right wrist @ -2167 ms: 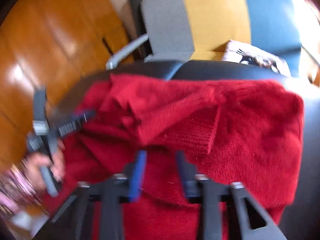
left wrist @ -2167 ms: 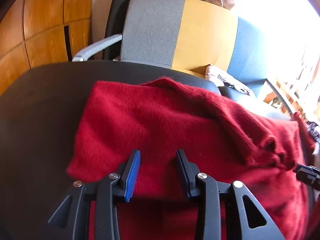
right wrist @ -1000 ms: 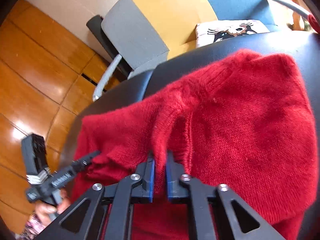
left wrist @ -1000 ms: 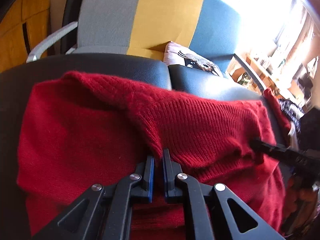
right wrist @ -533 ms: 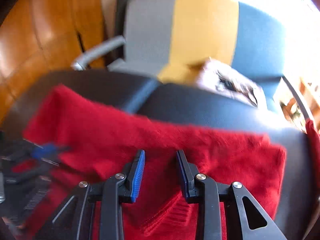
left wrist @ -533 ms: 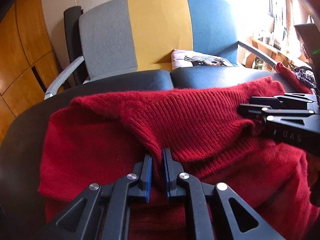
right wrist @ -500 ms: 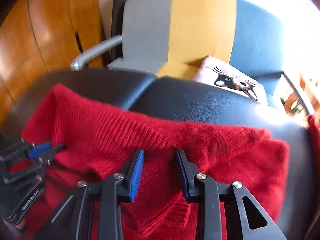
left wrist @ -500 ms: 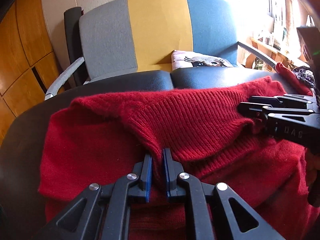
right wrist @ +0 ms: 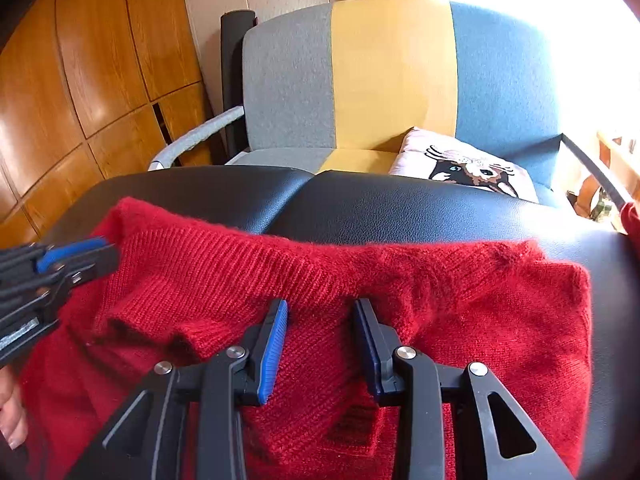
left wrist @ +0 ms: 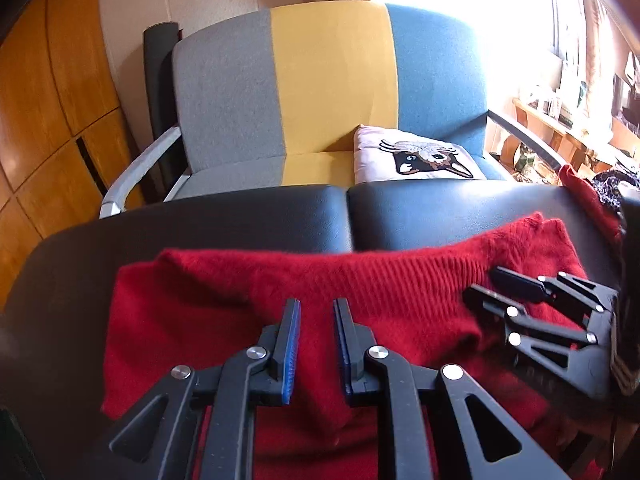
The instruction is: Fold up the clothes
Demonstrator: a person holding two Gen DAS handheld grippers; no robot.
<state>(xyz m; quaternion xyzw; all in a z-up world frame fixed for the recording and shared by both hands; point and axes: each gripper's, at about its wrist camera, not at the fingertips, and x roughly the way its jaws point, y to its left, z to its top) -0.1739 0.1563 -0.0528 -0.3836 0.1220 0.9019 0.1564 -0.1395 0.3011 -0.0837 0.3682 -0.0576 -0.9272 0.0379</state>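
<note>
Both claws released sweater [left wrist: 400, 280]; cushion [right wrist: 472, 168] behind.

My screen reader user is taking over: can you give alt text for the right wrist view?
A red sweater lies folded on a black padded bench, the right gripper open just above it and holding nothing. The left gripper enters from the left edge; a grey, yellow and blue armchair stands behind.
</note>
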